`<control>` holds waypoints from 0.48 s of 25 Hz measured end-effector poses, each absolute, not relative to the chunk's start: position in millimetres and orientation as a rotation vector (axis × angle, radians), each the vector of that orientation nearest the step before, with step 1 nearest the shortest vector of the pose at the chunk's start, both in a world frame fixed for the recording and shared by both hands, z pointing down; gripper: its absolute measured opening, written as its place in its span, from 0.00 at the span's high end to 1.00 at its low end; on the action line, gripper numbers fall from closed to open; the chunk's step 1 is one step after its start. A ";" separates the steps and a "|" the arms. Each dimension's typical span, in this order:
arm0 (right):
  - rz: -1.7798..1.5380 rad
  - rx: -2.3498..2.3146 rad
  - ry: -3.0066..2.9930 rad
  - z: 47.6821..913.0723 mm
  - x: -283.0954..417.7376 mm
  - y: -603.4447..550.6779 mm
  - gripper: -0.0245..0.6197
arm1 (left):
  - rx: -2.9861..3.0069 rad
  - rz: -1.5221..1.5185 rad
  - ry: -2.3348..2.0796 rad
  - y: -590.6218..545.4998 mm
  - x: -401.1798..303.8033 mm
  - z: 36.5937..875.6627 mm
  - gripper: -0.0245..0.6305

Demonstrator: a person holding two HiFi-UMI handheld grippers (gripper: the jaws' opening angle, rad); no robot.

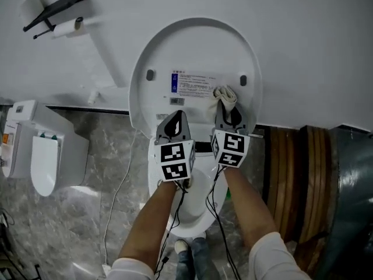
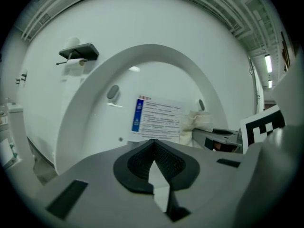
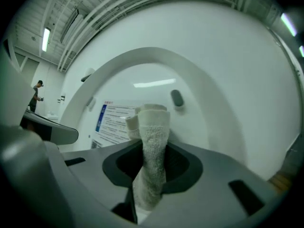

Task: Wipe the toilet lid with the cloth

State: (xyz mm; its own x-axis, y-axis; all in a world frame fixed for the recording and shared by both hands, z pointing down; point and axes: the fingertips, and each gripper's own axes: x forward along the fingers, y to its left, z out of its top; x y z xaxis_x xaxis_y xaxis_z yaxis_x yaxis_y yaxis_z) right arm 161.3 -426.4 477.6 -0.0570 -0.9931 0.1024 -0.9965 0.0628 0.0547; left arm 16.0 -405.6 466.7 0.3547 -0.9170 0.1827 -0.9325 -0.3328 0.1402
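Note:
The white toilet lid (image 1: 195, 45) stands raised against the wall, its underside facing me with a printed label (image 1: 192, 84) and two grey bumpers. My right gripper (image 1: 228, 113) is shut on a bunched off-white cloth (image 1: 226, 96), whose tip sits against the lid just right of the label; the right gripper view shows the cloth (image 3: 153, 141) pinched between the jaws. Beside it to the left, my left gripper (image 1: 173, 123) is shut with nothing in it, near the lid's lower part. From the left gripper view, the lid (image 2: 109, 127) fills the frame, with the cloth (image 2: 199, 122) at right.
A toilet-paper holder with a roll (image 1: 65, 23) hangs on the wall at upper left. A white bin-like unit (image 1: 44, 156) stands left of the toilet on the marble floor. Wooden slats (image 1: 294, 174) and a dark pipe are at right. Cables run down from both grippers.

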 end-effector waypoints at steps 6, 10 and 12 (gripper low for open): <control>0.131 2.293 -2.011 487.7 223.6 -409.3 0.83 | 2.474 0.117 -1.550 -396.5 70.3 467.8 0.94; 0.122 2.317 -1.987 485.1 217.2 -406.0 0.83 | 2.466 0.113 -1.577 -396.8 58.7 464.5 0.94; 0.079 2.256 -2.066 482.8 190.0 -404.2 0.83 | 2.432 0.120 -1.616 -396.4 37.7 468.8 0.94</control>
State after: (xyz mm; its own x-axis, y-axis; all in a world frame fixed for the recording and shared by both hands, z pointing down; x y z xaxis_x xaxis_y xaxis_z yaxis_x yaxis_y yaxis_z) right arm 190.0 -404.2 482.8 0.0885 -0.9917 0.0934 -0.9959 -0.0865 0.0254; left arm 37.7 -396.4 468.8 0.3924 -0.9005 0.1877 -0.9183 -0.3719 0.1357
